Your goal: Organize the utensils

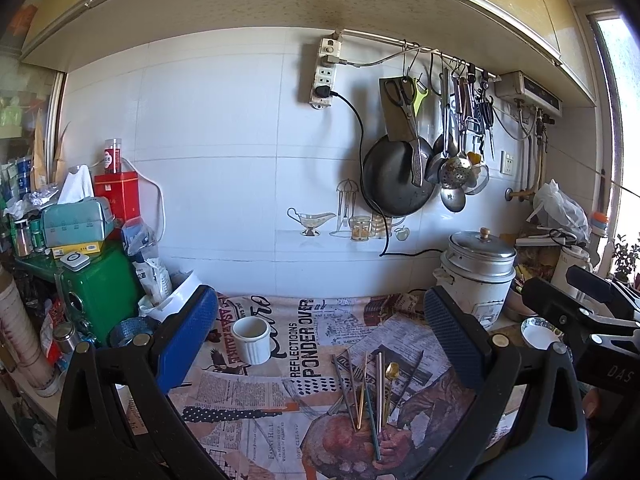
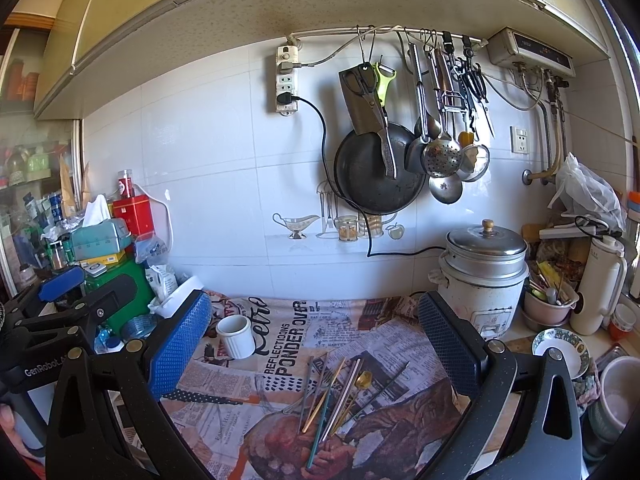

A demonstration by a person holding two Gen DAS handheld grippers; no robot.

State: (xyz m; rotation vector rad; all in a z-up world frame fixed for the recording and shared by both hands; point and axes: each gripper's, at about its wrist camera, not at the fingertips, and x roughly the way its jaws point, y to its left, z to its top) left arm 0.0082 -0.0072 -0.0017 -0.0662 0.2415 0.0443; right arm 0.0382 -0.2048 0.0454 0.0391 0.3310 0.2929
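Several thin utensils lie in a loose bundle on the newspaper-print cloth: chopsticks, straws and a gold spoon. They also show in the right wrist view. A white ribbed cup stands upright to their left, also in the right wrist view. My left gripper is open and empty above the cloth. My right gripper is open and empty, hovering over the utensils.
A rice cooker stands at the back right with a bowl of utensils, a thermos and a patterned dish beside it. Boxes and a green tin crowd the left. Pans and tools hang on the wall.
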